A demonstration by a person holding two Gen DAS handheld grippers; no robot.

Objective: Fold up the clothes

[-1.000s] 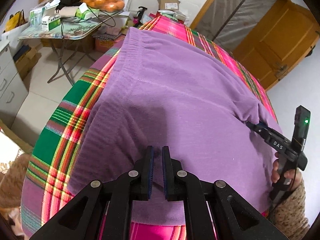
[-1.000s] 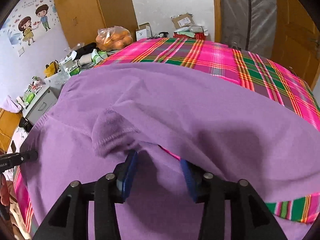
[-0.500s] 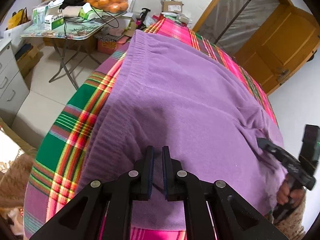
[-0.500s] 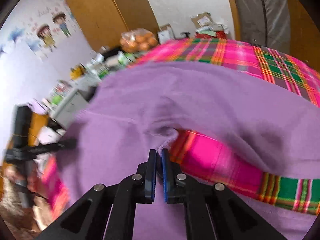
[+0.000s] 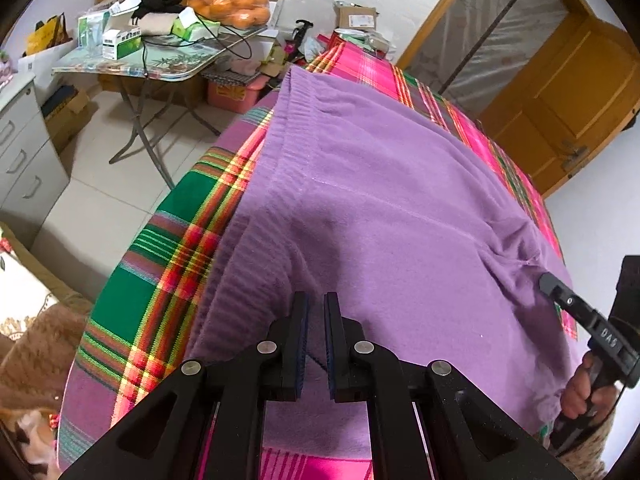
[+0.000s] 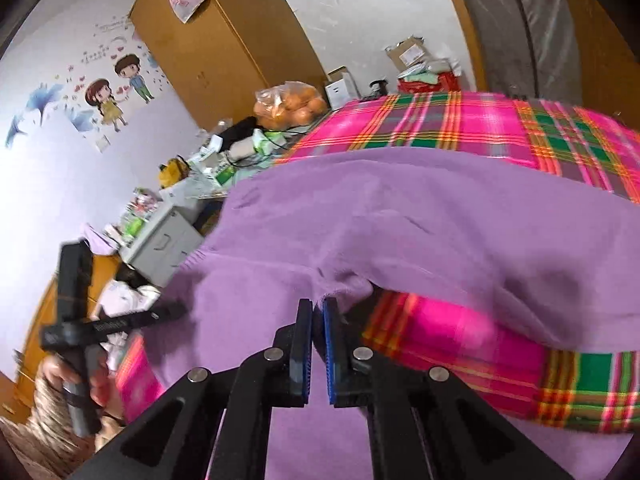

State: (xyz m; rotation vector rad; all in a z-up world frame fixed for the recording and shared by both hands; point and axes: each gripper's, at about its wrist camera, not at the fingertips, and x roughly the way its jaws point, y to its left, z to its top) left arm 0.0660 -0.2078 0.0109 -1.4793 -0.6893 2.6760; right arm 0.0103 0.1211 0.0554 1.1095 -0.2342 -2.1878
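Bright pink, green and yellow plaid cloth (image 5: 172, 240) covers the wide surface on which everything lies. Low in the right wrist view, the right gripper (image 6: 317, 308) has its black jaws pressed together on a bunched fold of the soft purple knit garment (image 6: 420, 220); the fold is raised off the plaid, and a strip of pink cloth shows beneath the lifted edge. In the left wrist view, the left gripper (image 5: 316, 304) has its jaws nearly together, with purple fabric between the blue pads; the near hem runs under its fingers. The purple knit garment (image 5: 380, 200) spreads flat over most of the plaid from there, its ribbed band running along the left edge. At the far right of that view the right gripper (image 5: 546, 280) meets a puckered crease, a hand (image 5: 580, 392) wrapped round its handle. Beyond the cloth stand a folding table (image 5: 132, 66) cluttered with boxes, a clear bag of oranges (image 5: 230, 0), a grey drawer unit (image 5: 24, 152) and wooden doors (image 5: 560, 92).
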